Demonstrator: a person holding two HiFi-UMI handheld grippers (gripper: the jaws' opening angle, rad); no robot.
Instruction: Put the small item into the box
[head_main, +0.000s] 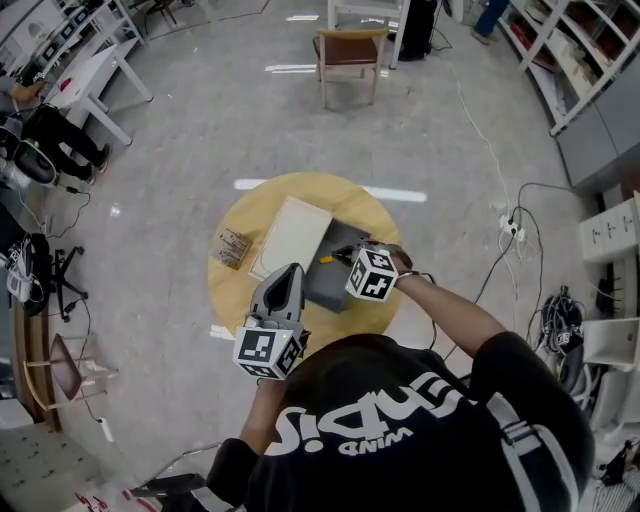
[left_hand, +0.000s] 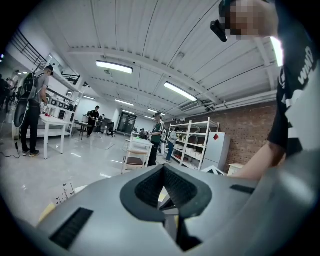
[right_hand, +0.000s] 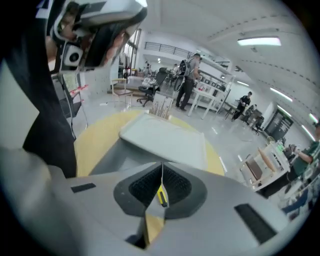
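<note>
Right at the box (head_main: 326, 287) rim, right gripper (right_hand: 161, 176) pinches the small yellow item (right_hand: 163, 197); left gripper (left_hand: 164, 175) sits closed, empty, back from the box. I'd move further inside before releasing

Left gripper (head_main: 288, 272): held forward and low, jaws pointed away from the body; jaws are seen pressed together, ribbed pads (left_hand: 150, 189) meeting at the tips
Left forearm (head_main: 262, 405): bare; drawn in close under the chest
Right gripper (head_main: 340, 256): reached further out, angled to the left; jaws are closed on a small yellow item (right_hand: 162, 196), pinched between the pads
Right forearm (head_main: 455, 312): bare; stretched out from a black sleeve (head_main: 520, 375), bent at the elbow
</note>
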